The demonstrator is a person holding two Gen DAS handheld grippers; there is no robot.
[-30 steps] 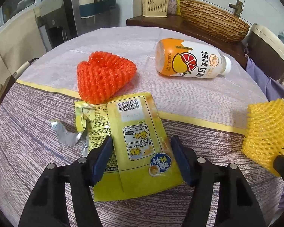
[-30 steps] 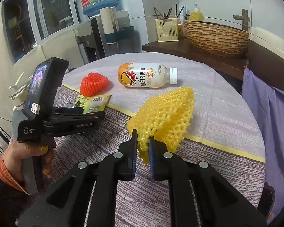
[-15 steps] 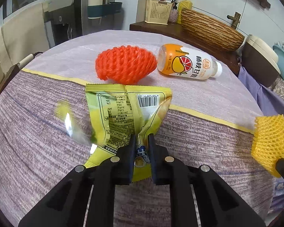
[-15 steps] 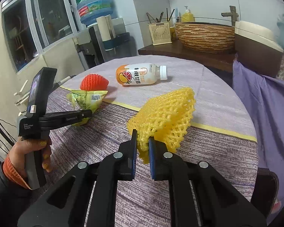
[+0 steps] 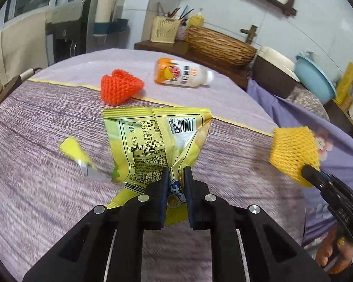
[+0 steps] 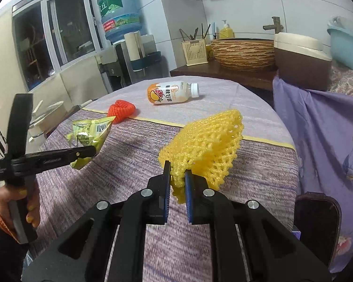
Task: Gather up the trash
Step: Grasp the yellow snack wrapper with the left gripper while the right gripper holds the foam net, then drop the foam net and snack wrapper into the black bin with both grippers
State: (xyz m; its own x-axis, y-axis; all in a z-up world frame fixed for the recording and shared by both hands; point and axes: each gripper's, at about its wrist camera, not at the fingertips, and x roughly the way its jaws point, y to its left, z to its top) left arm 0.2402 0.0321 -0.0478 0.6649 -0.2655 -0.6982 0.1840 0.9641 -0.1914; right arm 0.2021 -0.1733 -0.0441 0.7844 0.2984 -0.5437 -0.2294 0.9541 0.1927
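Note:
My left gripper (image 5: 176, 172) is shut on the lower edge of a yellow snack wrapper (image 5: 153, 138), which hangs lifted above the round table. In the right wrist view the same wrapper (image 6: 91, 131) sticks out past the left gripper (image 6: 93, 151). My right gripper (image 6: 176, 170) is shut on a yellow foam fruit net (image 6: 207, 145), held above the table; the net (image 5: 294, 151) shows at the right in the left wrist view. An orange foam net (image 5: 120, 89) and a juice bottle (image 5: 182, 75) on its side lie farther back. A torn wrapper scrap (image 5: 78, 156) appears left of the wrapper.
The table wears a purple striped cloth with a yellow band (image 5: 235, 122). Behind it stand a wooden counter with a woven basin (image 6: 242, 52) and a utensil holder (image 6: 194, 52), and a water dispenser (image 6: 122, 30). A purple floral cloth (image 6: 324, 127) drapes at the right.
The left gripper closed on the snack wrapper and lifted it off the table, pulling back from the far items. The right gripper, still holding the yellow net, drew back as well.

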